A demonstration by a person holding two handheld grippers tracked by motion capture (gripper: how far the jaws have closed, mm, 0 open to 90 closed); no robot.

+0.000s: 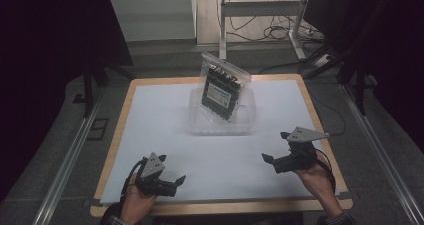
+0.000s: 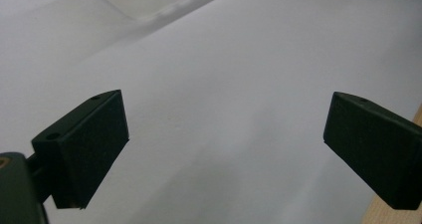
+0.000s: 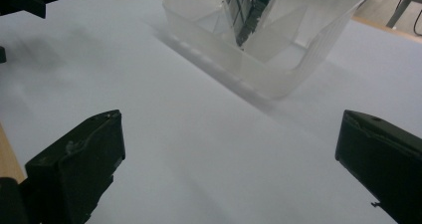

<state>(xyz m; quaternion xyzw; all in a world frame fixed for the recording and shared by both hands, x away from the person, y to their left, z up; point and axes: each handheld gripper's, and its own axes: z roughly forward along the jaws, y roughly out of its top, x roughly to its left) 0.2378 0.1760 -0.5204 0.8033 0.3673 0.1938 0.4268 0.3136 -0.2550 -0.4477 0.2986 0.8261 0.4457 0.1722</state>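
The left gripper [image 1: 172, 181] at lower left and the right gripper [image 1: 275, 160] at lower right both gape wide, holding nothing. At upper centre, well apart from both, a clear bag [image 1: 222, 87] stands tilted in a clear tub [image 1: 197, 120] on the white table [image 1: 150, 130].

Pretty dim room overall, the edges go almost black on both sides. The wooden table with rounded corners [image 1: 116, 135] has a white sheet covering its top [image 1: 165, 125]. Grey carpeted floor [image 1: 55, 150] all around, with long metal rails [image 1: 70, 160] running along each side of the table. Behind it there's a pale wall panel [image 1: 150, 15], a white metal desk frame [image 1: 260, 15] and a tangle of black cables [image 1: 270, 32] on the floor.
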